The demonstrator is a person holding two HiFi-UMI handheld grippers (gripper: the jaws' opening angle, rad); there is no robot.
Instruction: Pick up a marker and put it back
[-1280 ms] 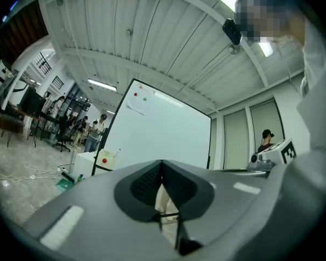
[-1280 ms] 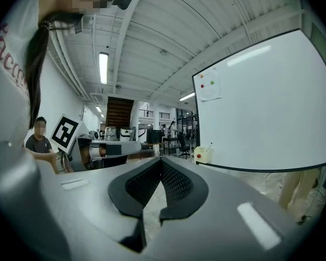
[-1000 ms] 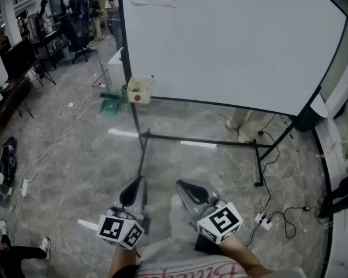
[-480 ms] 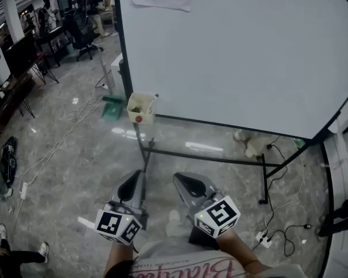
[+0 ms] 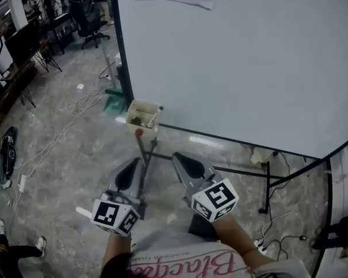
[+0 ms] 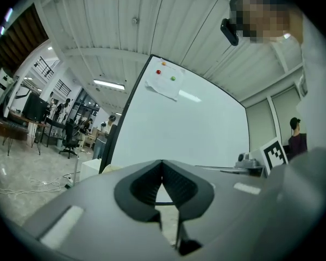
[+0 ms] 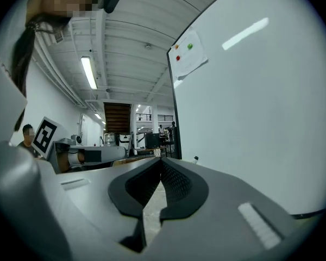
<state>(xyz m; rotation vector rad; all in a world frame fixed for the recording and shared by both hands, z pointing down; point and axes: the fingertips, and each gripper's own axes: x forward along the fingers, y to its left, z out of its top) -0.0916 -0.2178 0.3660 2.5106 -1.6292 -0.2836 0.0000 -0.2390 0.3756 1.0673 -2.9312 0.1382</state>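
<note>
Straight ahead of me stands the whiteboard (image 5: 238, 57) on its frame (image 5: 220, 170), filling most of the head view. Below it I hold the left gripper (image 5: 133, 165) and right gripper (image 5: 180, 158) side by side over the floor (image 5: 69, 155), each with its jaws pressed together and nothing between them. At the board's lower left corner hangs a small box (image 5: 140, 106), and a marker (image 5: 153, 118) leans inside it against the right rim, well apart from both grippers.
</note>
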